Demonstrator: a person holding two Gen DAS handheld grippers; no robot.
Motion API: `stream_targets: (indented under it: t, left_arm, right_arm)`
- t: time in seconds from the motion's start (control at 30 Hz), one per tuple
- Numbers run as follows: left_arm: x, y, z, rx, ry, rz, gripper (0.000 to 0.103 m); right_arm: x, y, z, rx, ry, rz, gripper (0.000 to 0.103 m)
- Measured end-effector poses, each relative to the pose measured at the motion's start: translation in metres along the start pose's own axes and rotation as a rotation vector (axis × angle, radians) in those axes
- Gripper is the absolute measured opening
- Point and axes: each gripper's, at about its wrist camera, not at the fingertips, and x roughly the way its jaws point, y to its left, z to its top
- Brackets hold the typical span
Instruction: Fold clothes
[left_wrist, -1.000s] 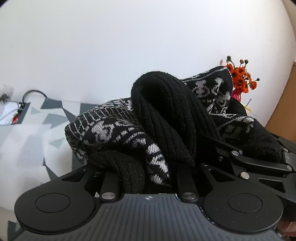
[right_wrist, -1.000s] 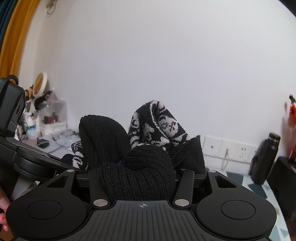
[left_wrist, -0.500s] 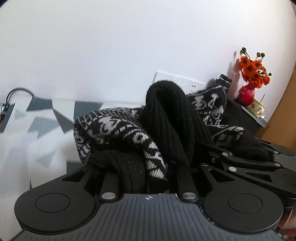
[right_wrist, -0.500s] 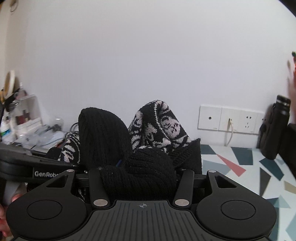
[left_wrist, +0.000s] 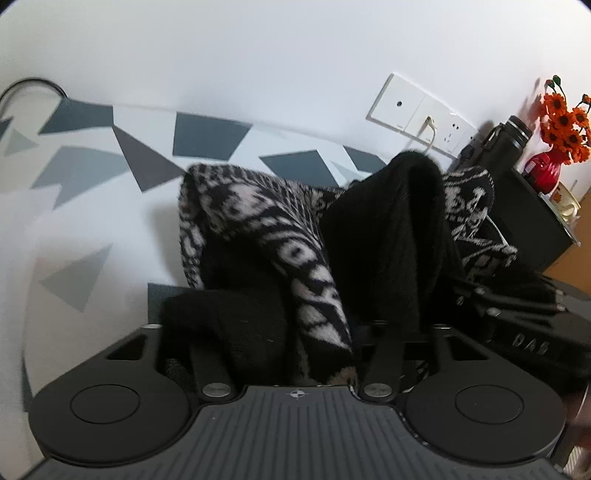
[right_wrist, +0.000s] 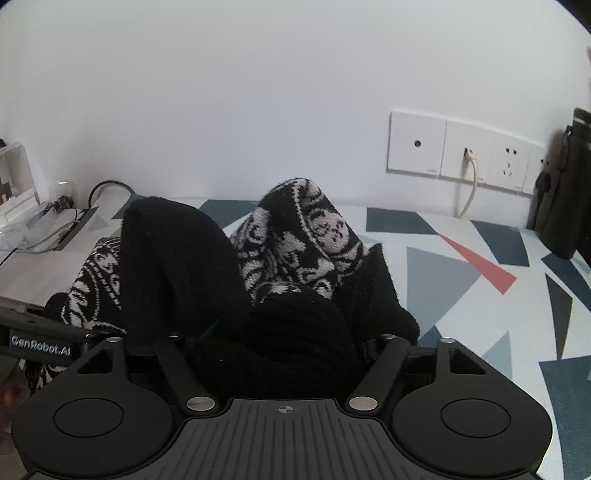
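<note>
We carry the sweater (left_wrist: 266, 236) over the table (right_wrist: 461, 266), both grippers (left_wrist: 295, 332) (right_wrist: 277, 339) pinching knit; next, lay it flat.

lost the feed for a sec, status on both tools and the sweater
Left tool shut on sweater. Right tool shut on same sweater, bunched over patterned table. Black bottle off to the right, not in the way.
</note>
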Motion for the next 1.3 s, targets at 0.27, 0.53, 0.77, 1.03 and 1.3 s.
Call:
stream_targets:
  t: [0.27, 0.53, 0.77, 1.03, 1.3]
  left_arm:
    - [0.003, -0.007, -0.002, 0.047, -0.012, -0.01, 0.079]
    - [-0.011, -0.012, -0.007, -0.015, -0.003, 0.109, 0.098]
    - [-0.05, -0.033, -0.042, -0.148, -0.047, 0.252, 0.1]
    - [-0.063, -0.075, -0.07, -0.097, -0.063, 0.354, 0.1]
    - [-0.067, -0.089, -0.092, -0.12, -0.08, 0.416, 0.101]
  right_arm:
    - [0.001, -0.017, 0.001, 0.066, 0.026, -0.006, 0.097]
    - [-0.02, -0.037, 0.0, 0.018, 0.013, 0.061, 0.101]
    - [-0.054, -0.078, -0.007, -0.005, -0.017, 0.184, 0.102]
    - [-0.074, -0.131, -0.025, 0.053, 0.007, 0.147, 0.102]
    - [-0.086, -0.152, -0.029, -0.02, 0.087, 0.029, 0.102]
